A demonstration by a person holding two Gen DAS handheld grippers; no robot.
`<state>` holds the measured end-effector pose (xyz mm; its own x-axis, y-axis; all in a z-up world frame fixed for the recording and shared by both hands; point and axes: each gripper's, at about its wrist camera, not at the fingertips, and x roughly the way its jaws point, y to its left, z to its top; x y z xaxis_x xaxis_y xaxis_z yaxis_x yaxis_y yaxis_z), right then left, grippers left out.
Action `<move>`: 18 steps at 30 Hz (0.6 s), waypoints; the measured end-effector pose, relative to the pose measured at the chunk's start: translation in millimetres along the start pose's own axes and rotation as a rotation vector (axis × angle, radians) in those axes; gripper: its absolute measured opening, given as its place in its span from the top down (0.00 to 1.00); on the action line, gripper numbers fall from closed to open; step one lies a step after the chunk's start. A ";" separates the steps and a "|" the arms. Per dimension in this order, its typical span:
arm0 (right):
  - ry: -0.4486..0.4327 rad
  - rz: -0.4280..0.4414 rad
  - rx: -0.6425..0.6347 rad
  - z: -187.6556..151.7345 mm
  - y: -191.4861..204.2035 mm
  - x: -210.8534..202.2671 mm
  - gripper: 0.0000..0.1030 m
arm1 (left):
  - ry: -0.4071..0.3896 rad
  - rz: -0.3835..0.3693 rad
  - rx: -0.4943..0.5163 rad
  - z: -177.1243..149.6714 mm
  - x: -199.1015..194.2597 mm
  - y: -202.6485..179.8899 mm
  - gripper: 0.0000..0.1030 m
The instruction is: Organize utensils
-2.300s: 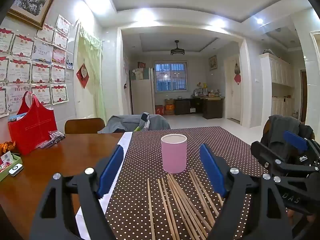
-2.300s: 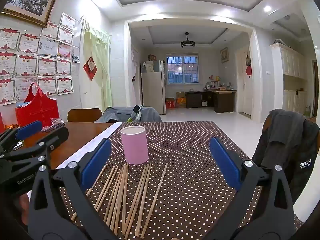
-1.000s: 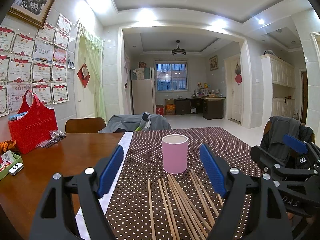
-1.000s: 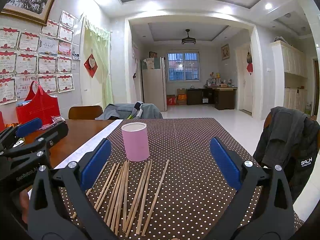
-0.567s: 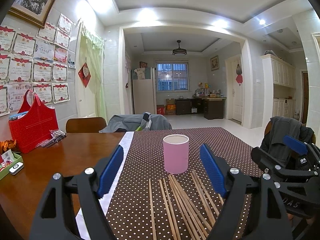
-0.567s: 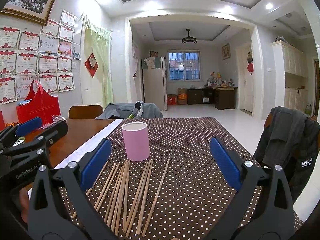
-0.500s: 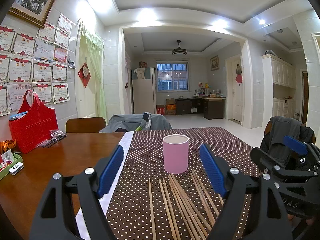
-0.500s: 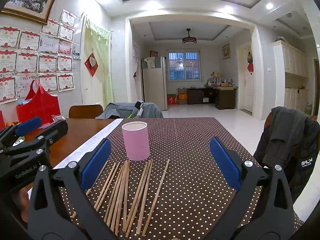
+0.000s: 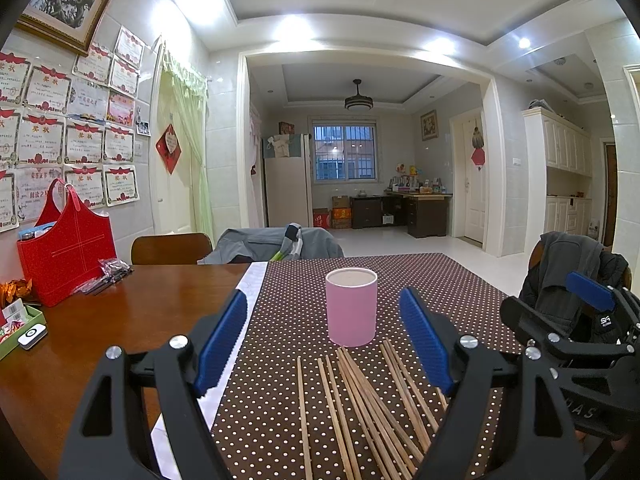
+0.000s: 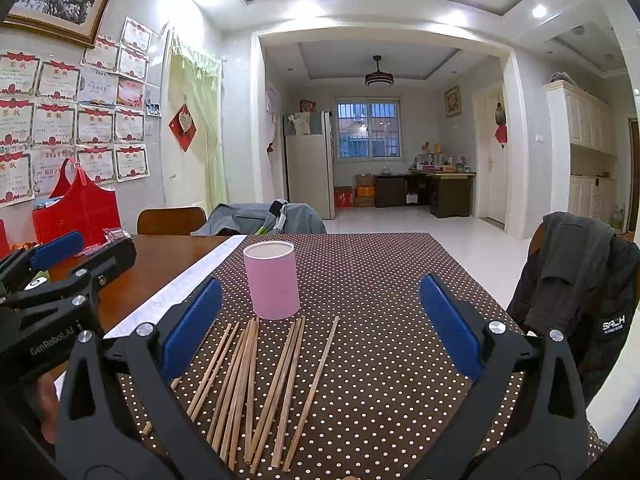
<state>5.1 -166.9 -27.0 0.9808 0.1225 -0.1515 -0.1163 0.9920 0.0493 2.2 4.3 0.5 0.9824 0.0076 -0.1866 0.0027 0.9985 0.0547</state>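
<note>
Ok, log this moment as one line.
left claw: open, empty | right claw: open, empty | chopsticks: loose on tablecloth | pink cup: upright, no chopsticks showing

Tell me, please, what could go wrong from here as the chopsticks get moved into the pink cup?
The chopsticks lie flat, close together and partly overlapping on the dotted cloth, so an open gripper may pinch several or none. The pink cup stands upright just beyond their tips and looks light; a bump could tip it. The left gripper and right gripper hover side by side and might collide.
</note>
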 end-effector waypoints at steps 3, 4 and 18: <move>0.000 0.001 0.000 0.2 0.2 0.3 0.06 | 0.000 0.000 0.000 0.0 0.0 0.1 0.25; 0.001 0.000 -0.001 0.2 0.5 0.4 0.06 | 0.001 0.001 -0.002 -0.1 0.2 0.2 0.25; 0.010 0.003 0.001 -2.1 -2.0 2.4 0.06 | 0.009 -0.001 -0.004 -3.7 3.2 -0.3 0.25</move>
<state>7.4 -168.6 -29.5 0.9790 0.1255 -0.1609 -0.1187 0.9916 0.0511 4.6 4.3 -3.8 0.9807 0.0068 -0.1954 0.0031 0.9987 0.0502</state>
